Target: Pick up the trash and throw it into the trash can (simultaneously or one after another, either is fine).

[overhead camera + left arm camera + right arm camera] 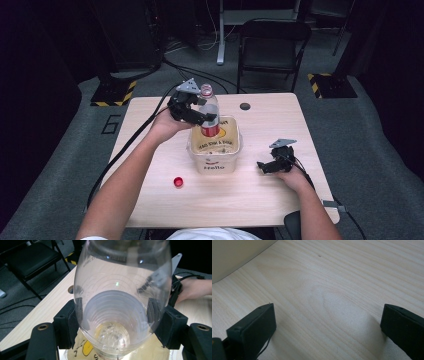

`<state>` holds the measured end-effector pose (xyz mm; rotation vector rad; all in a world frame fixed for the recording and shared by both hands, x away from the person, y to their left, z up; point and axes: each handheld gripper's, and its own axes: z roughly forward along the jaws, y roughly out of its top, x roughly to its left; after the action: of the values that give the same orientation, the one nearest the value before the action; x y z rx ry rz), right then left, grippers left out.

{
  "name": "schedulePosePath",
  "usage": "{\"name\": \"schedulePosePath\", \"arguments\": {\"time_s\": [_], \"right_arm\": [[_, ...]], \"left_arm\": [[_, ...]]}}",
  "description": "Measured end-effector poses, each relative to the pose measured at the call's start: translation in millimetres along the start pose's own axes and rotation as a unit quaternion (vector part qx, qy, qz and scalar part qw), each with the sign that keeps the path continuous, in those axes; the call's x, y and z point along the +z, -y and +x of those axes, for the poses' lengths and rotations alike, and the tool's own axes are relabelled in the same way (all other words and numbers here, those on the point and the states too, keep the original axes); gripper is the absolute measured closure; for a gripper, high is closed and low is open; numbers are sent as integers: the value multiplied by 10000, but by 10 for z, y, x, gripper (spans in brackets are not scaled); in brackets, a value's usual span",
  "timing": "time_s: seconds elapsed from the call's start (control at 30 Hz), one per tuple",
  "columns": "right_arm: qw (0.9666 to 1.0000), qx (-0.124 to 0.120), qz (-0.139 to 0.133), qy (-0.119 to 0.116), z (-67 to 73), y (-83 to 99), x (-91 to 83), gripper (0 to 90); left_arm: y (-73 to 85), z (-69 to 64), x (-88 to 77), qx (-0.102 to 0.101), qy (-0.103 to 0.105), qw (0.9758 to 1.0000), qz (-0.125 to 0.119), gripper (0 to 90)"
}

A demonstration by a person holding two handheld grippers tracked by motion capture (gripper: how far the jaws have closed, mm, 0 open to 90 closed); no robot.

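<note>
A clear bottle [209, 111] is held upright in the tub [214, 150] by the left gripper [200, 116].
Its long axis is vertical, its base inside the tub; the jaws are clamped on its sides from the left. The right gripper [265, 166] is rested on the table [260, 195], jaws apart and empty; a red cap [178, 182] is seen near the tub.

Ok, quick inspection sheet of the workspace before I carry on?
Surface: light wooden table, one dark round hole near the far edge.
Job's things: clear bottle, red label, uncapped, upright in the beige tub; red cap lies loose on the table.
Clutter: nothing seen.
Grippers: left gripper shut on the bottle; right gripper open, resting on the table.
Cables: black cable trails off the table's left side.
Surroundings: black folding chair beyond the table, grey floor, striped stand bases.
</note>
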<state>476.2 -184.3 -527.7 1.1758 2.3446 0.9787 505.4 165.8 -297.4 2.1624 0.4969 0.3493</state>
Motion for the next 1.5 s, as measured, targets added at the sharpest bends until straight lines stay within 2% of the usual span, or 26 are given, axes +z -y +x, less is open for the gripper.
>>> {"name": "schedulePosePath", "arguments": {"time_s": [0.07, 0.33, 0.53, 0.77, 0.9, 1.33, 1.5], "right_arm": [[10000, -19, -4, -6, -2, -1, 1, 0], [10000, -13, 6, -14, 0, -1, 1, 0], [10000, -13, 6, -13, 0, -1, 1, 0], [10000, -11, 6, -14, 0, -1, 1, 0], [10000, -12, 6, -13, 0, -1, 1, 0], [10000, -13, 6, -13, 0, -1, 1, 0], [10000, -13, 6, -13, 0, -1, 1, 0]], "left_arm": [[48, 7, 37, -70, 42, 10000, 7, 294], [221, -25, 171, -22, 58, 9997, 240, 293], [336, -49, 218, -106, 103, 9998, 143, 293], [486, -56, 306, -154, 124, 9996, 206, 293], [558, -58, 332, -237, 126, 9995, 153, 293], [701, -31, 396, -400, 179, 9990, 122, 292], [748, -26, 455, -432, 181, 9986, 261, 291]]}}
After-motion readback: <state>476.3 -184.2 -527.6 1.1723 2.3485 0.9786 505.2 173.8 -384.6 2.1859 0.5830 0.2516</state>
